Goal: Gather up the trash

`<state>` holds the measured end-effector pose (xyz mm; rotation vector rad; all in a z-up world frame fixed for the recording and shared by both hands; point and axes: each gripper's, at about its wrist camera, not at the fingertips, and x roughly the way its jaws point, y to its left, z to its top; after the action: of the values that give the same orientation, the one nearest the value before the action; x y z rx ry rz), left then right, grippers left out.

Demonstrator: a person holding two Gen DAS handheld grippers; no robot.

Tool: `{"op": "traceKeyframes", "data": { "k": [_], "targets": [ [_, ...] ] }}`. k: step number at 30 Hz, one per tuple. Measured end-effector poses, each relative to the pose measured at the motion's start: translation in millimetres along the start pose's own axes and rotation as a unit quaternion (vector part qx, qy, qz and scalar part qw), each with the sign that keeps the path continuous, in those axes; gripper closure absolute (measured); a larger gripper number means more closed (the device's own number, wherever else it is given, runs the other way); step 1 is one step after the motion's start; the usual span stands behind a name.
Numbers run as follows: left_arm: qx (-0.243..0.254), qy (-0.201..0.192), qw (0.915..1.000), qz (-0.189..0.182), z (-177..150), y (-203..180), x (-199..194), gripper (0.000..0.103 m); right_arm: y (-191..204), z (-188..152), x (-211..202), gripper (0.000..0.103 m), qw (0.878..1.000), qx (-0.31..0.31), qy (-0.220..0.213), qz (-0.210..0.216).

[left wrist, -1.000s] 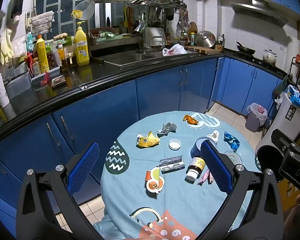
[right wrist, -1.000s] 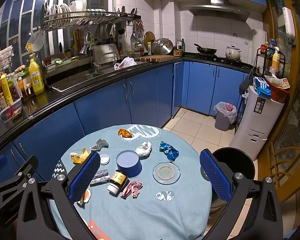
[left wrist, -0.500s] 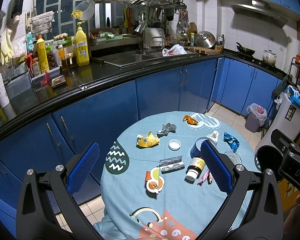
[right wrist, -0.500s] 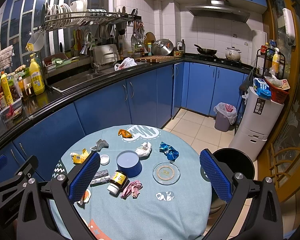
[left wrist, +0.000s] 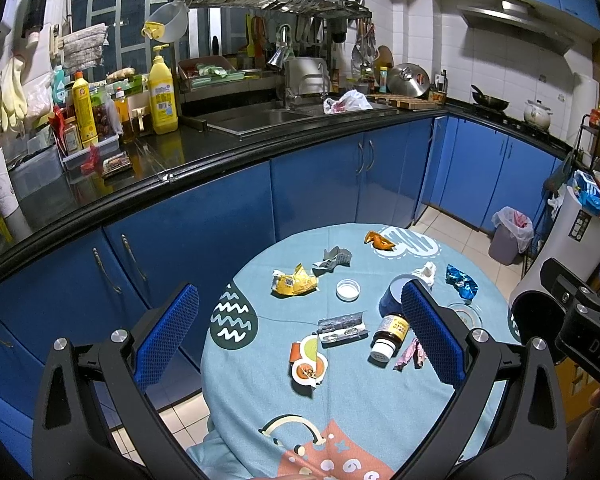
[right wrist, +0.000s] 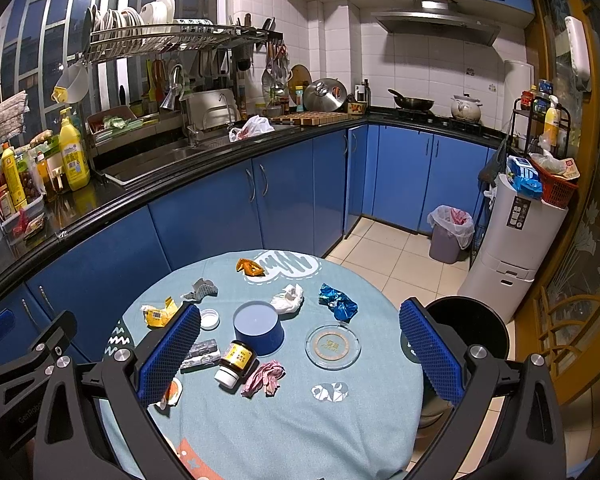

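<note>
So both grippers hang above the round worktop with its blue cloth, and nothing is picked up yet. The left gripper has its jaws spread wide with nothing between them. The right gripper has its jaws spread wide too, and they hold nothing.

The trash lies below and ahead of the jaws, spread over the worktop. In the left view, a flat silver wrapper sits right between the two jaws. Its long side runs across, from one jaw toward the other. A torn orange and white packet lies just below it, closer to the jaws. A yellow wrapper lies farther ahead. A brown bottle lies on its side close to the right-hand jaw.

In the right view, a pink crumpled wrapper lies between the jaws, a bit toward the left-hand one. A blue foil wrapper and a white tissue lie farther ahead. A black bin stands just past the right-hand jaw, beside the worktop.

I think the left gripper is nearer the silver wrapper. It would need to turn, so the jaws close across the short side.
</note>
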<state>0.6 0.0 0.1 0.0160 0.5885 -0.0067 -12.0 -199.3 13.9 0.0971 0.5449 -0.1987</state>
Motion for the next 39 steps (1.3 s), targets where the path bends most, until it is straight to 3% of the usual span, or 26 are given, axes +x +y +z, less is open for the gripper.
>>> {"op": "traceKeyframes", "data": {
  "k": [39],
  "targets": [
    [-0.002, 0.004, 1.0, -0.001, 4, -14, 0, 0.003, 2, -5, 3, 0.006, 1.0, -0.001, 0.002, 0.002]
  ]
}}
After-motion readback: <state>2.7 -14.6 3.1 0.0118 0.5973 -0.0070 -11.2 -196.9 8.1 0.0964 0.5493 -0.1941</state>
